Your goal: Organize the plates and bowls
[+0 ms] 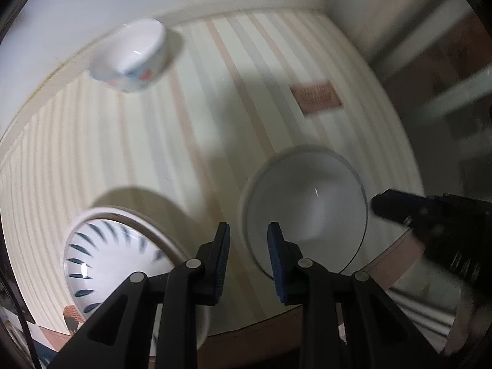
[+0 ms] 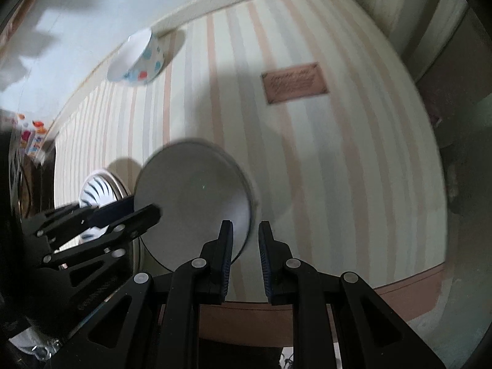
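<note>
A plain white bowl [image 1: 307, 203] [image 2: 190, 193] stands near the front of the striped tablecloth [image 1: 215, 123] [image 2: 338, 169]. My left gripper [image 1: 248, 230] [image 2: 147, 205] points down over the bowl's left rim, shut to a narrow gap, and nothing is pressed between its pads. My right gripper [image 2: 246, 229] [image 1: 381, 206] hangs the same way over the right rim, also shut. Whether either touches the bowl I cannot tell. A bowl with blue dashes [image 1: 101, 252] [image 2: 95, 189] sits to the left. A small bowl with coloured spots [image 1: 132, 55] [image 2: 138, 58] stands at the far edge by the wall.
A brown printed patch [image 1: 316, 97] [image 2: 293, 83] marks the cloth to the right of the middle. The table's brown front edge [image 1: 399, 252] [image 2: 399, 289] runs just below the grippers. A pale wall closes the far side. Colourful packages [image 2: 33, 135] lie off the table's left end.
</note>
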Demonstrator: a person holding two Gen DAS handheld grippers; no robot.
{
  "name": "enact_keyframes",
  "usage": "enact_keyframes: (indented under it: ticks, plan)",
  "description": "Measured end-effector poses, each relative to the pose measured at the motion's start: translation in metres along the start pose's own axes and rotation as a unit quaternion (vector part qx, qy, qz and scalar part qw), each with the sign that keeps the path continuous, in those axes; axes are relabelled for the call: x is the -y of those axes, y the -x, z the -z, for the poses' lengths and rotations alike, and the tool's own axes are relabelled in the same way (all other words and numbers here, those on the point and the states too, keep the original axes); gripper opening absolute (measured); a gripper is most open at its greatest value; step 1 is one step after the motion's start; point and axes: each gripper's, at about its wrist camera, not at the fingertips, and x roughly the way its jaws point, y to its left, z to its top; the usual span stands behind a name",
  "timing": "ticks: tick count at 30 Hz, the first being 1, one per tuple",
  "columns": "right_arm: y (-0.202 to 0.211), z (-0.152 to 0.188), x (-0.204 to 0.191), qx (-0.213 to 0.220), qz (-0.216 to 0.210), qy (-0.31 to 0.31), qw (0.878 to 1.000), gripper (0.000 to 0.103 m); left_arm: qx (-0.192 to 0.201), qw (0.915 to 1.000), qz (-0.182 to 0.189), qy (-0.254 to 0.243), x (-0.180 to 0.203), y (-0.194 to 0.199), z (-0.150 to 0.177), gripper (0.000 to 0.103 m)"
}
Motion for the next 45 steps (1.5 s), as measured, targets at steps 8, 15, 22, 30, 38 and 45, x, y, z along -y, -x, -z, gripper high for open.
enact_keyframes:
  ticks: [8,15,22,30,38,45]
  plan:
    - [0.033,-0.091,-0.017,0.055,-0.088,-0.009,0.995,0.053,0.056,0.9868,0.007,0.152,-0.111,0.029,-0.066,0.031]
    - [-0.035,-0.19,-0.077,0.045,-0.105,0.03,0.993,0.053,0.064,0.9688,-0.008,0.239,-0.186,0.003,-0.124,0.031]
    - [-0.107,-0.242,-0.116,0.003,-0.092,0.043,0.995,0.053,0.037,0.97,-0.034,0.238,-0.2,-0.035,-0.159,0.031]
    - [-0.151,-0.261,-0.136,-0.025,-0.084,0.063,0.994,0.036,0.018,0.9784,-0.035,0.203,-0.183,-0.067,-0.175,0.025]
    - [-0.162,-0.262,-0.152,-0.018,-0.062,0.094,0.993,0.016,0.031,0.9791,-0.037,0.197,-0.168,-0.064,-0.171,0.024]
    - [-0.149,-0.251,-0.155,-0.012,-0.057,0.102,0.993,0.015,0.049,0.9814,-0.044,0.18,-0.168,-0.041,-0.162,0.024]
